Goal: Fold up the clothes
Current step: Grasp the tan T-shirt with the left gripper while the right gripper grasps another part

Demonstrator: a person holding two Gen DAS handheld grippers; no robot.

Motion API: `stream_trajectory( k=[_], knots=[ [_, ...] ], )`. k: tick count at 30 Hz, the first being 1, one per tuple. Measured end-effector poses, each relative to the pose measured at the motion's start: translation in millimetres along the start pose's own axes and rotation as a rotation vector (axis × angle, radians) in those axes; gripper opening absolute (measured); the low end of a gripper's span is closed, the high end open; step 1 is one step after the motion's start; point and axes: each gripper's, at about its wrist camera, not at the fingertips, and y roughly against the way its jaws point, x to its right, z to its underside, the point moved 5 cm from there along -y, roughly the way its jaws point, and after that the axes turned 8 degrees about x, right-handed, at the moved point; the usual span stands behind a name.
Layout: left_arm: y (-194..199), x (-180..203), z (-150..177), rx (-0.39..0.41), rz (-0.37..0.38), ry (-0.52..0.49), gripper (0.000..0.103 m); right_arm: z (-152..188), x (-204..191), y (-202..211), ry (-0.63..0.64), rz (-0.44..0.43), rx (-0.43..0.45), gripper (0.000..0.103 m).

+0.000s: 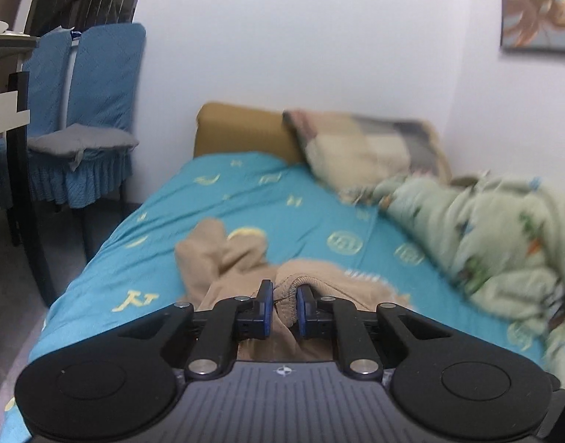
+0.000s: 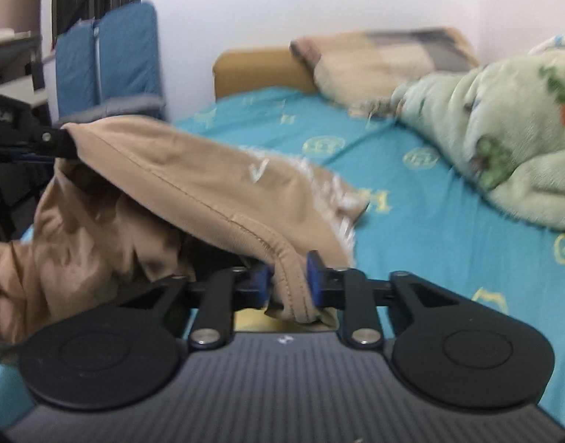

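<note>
Holding: I pinch one tan garment at two places, one gripper on each.
Left gripper: my blue pads close on a ribbed, elasticated hem; the cloth fills the gap between them.
Right gripper: my pads clamp a stitched seam edge; a fold of cloth hangs below the fingers.
Garment position: lifted off the bed along the span between my two grips; in the right view this stitched edge runs taut from my right fingers up to the left gripper at the frame's left edge.
Garment slack: the rest sags below that edge in loose folds; in the left view a bunched part lies on the sheet ahead of my fingers.
Bed: teal sheet with yellow emblems.
Blanket: pale green, patterned, heaped on the right side of the bed, apart from the garment.
Pillow: patchwork, at the head of the bed, leaning on the tan headboard.
Chairs: blue-covered, beside the bed on the left, against the wall.
Image quality: both views show motion blur; fine detail of the garment is not readable.
</note>
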Motion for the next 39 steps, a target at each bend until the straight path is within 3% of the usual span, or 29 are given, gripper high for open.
stream_trajectory(
  k=[4, 9, 15, 17, 18, 20, 21, 24, 26, 30, 34, 37, 39],
  knots=[
    [46, 5, -27, 0.092, 0.062, 0.029, 0.013, -45, 4, 40, -0.013, 0.015, 0.167, 0.014],
    [122, 17, -53, 0.179, 0.16, 0.061, 0.013, -94, 9, 110, -0.051, 0.0, 0.294, 0.014],
    [199, 29, -49, 0.211, 0.239, 0.073, 0.013, -115, 20, 184, -0.124, -0.047, 0.306, 0.017],
    [209, 29, -38, 0.186, 0.24, 0.08, 0.013, -107, 24, 190, -0.148, -0.048, 0.265, 0.029],
    [211, 29, -32, 0.169, 0.238, 0.085, 0.013, -101, 25, 188, -0.159, -0.039, 0.231, 0.034],
    [205, 26, -25, 0.124, 0.233, 0.103, 0.014, -88, 27, 180, -0.178, -0.025, 0.159, 0.064],
    [199, 24, -23, 0.105, 0.229, 0.116, 0.014, -82, 28, 173, -0.184, -0.02, 0.119, 0.068],
    [174, 14, -17, 0.05, 0.207, 0.145, 0.014, -68, 28, 154, -0.205, -0.033, 0.018, 0.068],
    [160, 11, -10, 0.002, 0.201, 0.157, 0.014, -64, 32, 152, -0.242, -0.018, 0.022, 0.068],
    [133, 8, 1, -0.085, 0.22, 0.178, 0.015, -72, 39, 163, -0.257, 0.027, 0.138, 0.068],
    [124, 21, 8, -0.117, 0.245, 0.139, 0.018, -85, 42, 176, -0.232, 0.041, 0.257, 0.068],
    [119, 31, 14, -0.141, 0.237, 0.094, 0.032, -91, 41, 180, -0.216, 0.031, 0.291, 0.068],
    [116, 37, 19, -0.163, 0.229, 0.054, 0.046, -92, 43, 179, -0.217, 0.03, 0.287, 0.068]
  ],
)
